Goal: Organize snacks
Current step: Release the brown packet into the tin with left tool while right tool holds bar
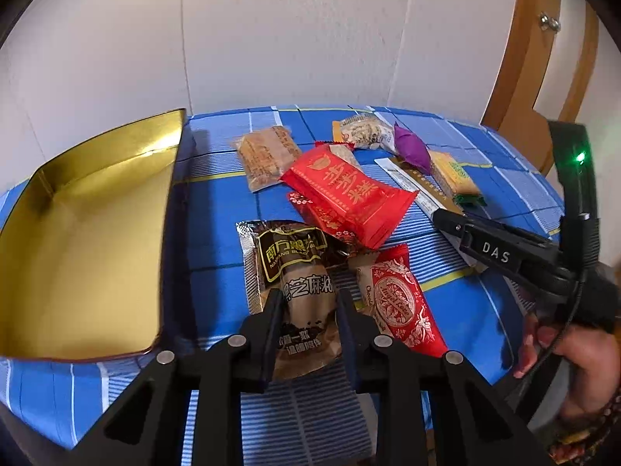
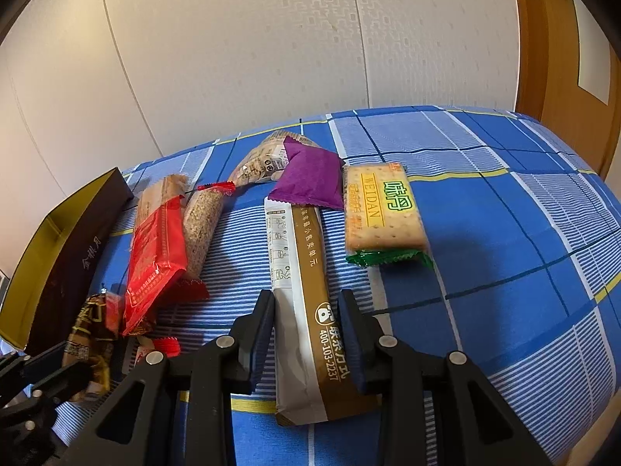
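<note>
Several wrapped snacks lie on a blue checked cloth [image 1: 217,233]. My left gripper [image 1: 308,303] is shut on a brown black-sesame packet [image 1: 302,283], its fingers pressed against both sides of the packet. My right gripper [image 2: 308,306] straddles a long white-and-brown sachet [image 2: 306,310]; its fingers touch or nearly touch the sachet's edges, and it also shows at the right of the left wrist view [image 1: 446,219]. A gold-lined open tin box [image 1: 85,240] stands at the left, empty.
Other snacks: a red packet [image 1: 349,194], a red-and-white chocolate packet [image 1: 399,303], a purple packet [image 2: 310,178], a WEIDAN cracker pack [image 2: 382,213], a sesame bar [image 2: 202,225]. The box's dark outer wall [image 2: 73,260] shows at left. A wooden door [image 2: 562,58] stands behind.
</note>
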